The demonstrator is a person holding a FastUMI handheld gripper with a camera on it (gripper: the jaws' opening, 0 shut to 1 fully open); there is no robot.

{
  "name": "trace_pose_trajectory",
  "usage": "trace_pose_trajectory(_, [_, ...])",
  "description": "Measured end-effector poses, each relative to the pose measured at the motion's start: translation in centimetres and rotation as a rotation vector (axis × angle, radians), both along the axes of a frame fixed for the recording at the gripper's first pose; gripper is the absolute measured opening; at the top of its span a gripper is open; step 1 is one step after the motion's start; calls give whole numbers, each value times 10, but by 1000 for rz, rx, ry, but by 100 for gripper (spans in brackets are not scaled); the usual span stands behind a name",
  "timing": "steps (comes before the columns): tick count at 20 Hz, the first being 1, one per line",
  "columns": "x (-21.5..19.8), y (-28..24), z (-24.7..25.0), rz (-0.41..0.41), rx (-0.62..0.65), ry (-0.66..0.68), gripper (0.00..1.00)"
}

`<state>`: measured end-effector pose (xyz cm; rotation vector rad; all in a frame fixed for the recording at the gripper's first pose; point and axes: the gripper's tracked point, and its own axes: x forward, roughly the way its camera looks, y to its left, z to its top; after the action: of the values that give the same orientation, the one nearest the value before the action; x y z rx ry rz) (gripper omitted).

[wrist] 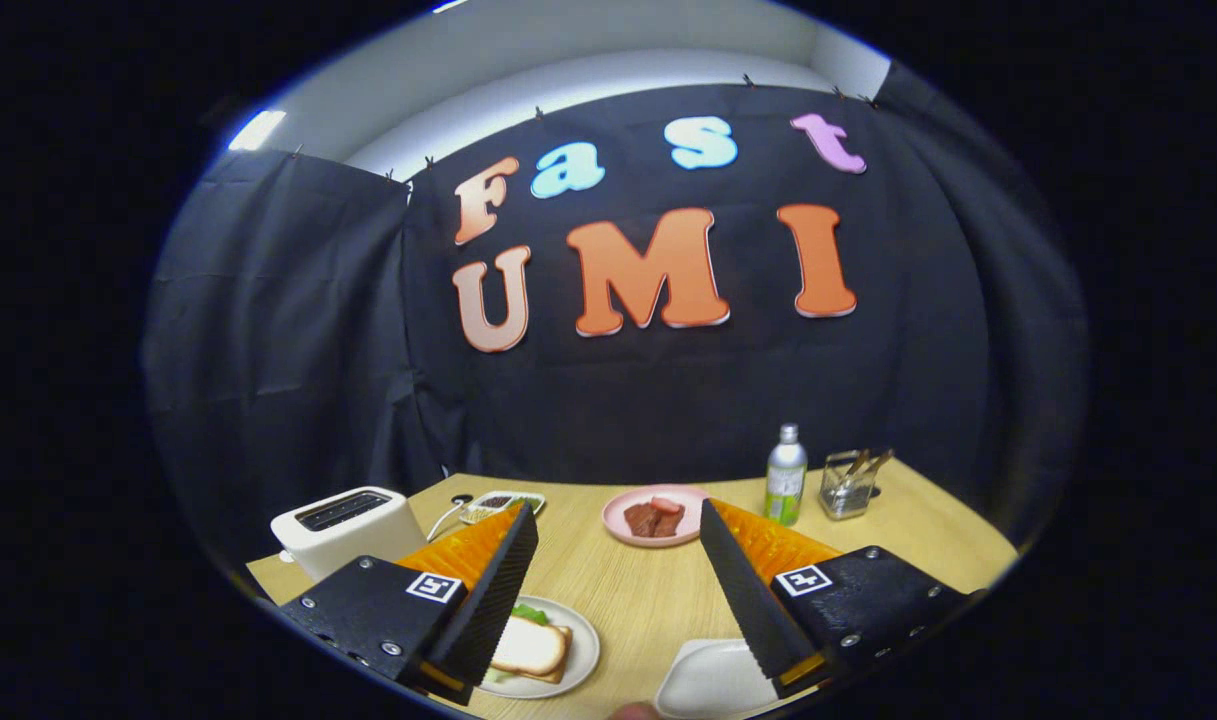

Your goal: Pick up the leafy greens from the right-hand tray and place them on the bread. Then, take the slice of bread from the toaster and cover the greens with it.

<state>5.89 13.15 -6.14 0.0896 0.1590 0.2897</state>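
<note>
Gripper [618, 560] spread wide, gripping nothing, above wooden table [628, 590]. Bread slice [531, 647] over leafy greens [530, 613] on near plate [580, 660]; toaster [346, 528] far left.

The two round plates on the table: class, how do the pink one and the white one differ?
The pink plate lies beyond the open gripper and holds reddish meat; the white plate sits nearer, partly behind one finger, holding a bread slice with greens under it. Both are round and rest flat on the wooden table.
</note>
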Motion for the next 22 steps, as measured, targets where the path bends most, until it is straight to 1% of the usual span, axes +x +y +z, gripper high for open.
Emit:
trace_pose_trajectory(2, [-4, -11, 19, -47, -45, -84, 98])
trace_pose_trajectory(4, [-10, -17, 34, -75, -73, -139, 98])
trace_pose_trajectory(8, [-24, -18, 53, -103, -69, -198, 98])
trace_pose_trajectory(13, [-31, -22, 59, -106, -9, -197, 99])
trace_pose_trajectory(18, [-32, -38, 61, -175, -45, -207, 98])
trace_pose_trajectory(22, [-35, -38, 63, -185, -26, -215, 99])
